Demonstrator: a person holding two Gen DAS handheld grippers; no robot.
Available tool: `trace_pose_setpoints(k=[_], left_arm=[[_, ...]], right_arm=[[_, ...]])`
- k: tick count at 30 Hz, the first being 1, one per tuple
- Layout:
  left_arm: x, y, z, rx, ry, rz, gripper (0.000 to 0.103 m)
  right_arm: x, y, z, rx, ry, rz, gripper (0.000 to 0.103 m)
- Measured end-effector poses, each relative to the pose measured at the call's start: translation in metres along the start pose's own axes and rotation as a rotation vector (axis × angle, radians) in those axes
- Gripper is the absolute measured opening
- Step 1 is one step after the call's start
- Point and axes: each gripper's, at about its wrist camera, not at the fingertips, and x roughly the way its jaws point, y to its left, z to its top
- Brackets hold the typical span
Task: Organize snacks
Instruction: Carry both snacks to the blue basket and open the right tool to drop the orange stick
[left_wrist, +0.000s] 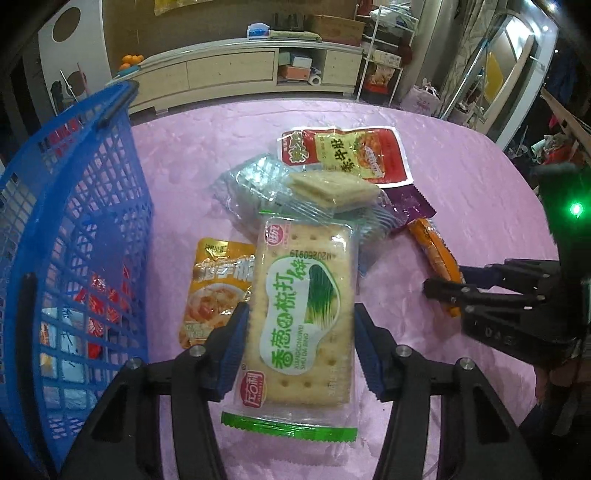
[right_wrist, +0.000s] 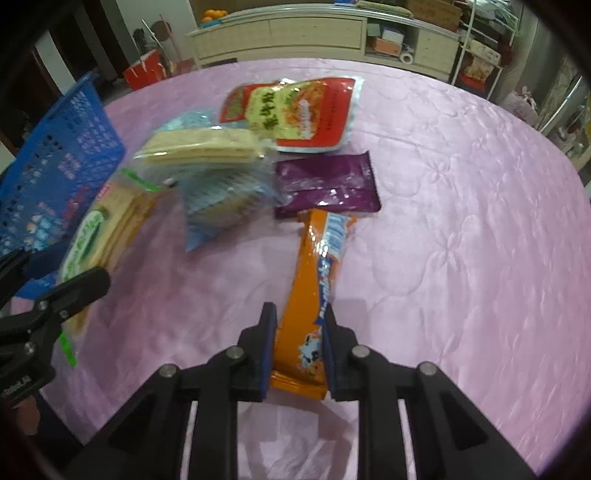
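My left gripper (left_wrist: 300, 334) is shut on a green-labelled cracker pack (left_wrist: 303, 280), its blue pads pressing both long sides. The pack points away from me, beside the blue basket (left_wrist: 74, 221). My right gripper (right_wrist: 298, 326) is shut on the near end of a long orange snack stick (right_wrist: 317, 258) that lies on the pink tablecloth (right_wrist: 461, 221). In the left wrist view the right gripper (left_wrist: 443, 295) shows at the right, on the orange stick (left_wrist: 434, 251). The cracker pack (right_wrist: 96, 229) shows at the left of the right wrist view.
A red pouch (right_wrist: 295, 110), a clear cracker packet (right_wrist: 203, 147) and a purple packet (right_wrist: 328, 181) lie mid-table, with a yellow pouch (left_wrist: 214, 288) next to the basket. The basket holds several wrapped snacks. A cabinet (left_wrist: 236, 70) stands beyond the table.
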Motion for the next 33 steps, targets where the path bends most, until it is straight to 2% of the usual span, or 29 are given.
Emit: trace_pose_setpoints(k=[8, 16, 21, 25, 29, 33], left_arm=[[-0.038, -0.009, -0.011, 0.023, -0.043, 0.013, 0.052], [-0.09, -0.013, -0.024, 0.024, -0.109, 0.009, 0.052], [-0.129, -0.015, -0.028, 0.029, -0.171, -0.01, 0.052], [-0.159, -0.014, -0.028, 0.061, -0.223, 0.019, 0.052], [-0.186, 0.002, -0.026, 0.043, -0.265, 0.01, 0.052], [-0.207, 0.019, -0.025, 0.036, -0.303, 0.043, 0.052]], right_arm=[[-0.058, 0.016, -0.031, -0.076, -0.067, -0.005, 0.022], [-0.121, 0.036, -0.052, -0.09, -0.171, 0.025, 0.021], [-0.155, 0.052, -0.049, -0.094, -0.235, 0.027, 0.021], [-0.175, 0.067, -0.046, -0.106, -0.282, 0.051, 0.021], [-0.19, 0.084, -0.04, -0.124, -0.316, 0.087, 0.021], [-0.196, 0.105, -0.033, -0.157, -0.337, 0.109, 0.021]])
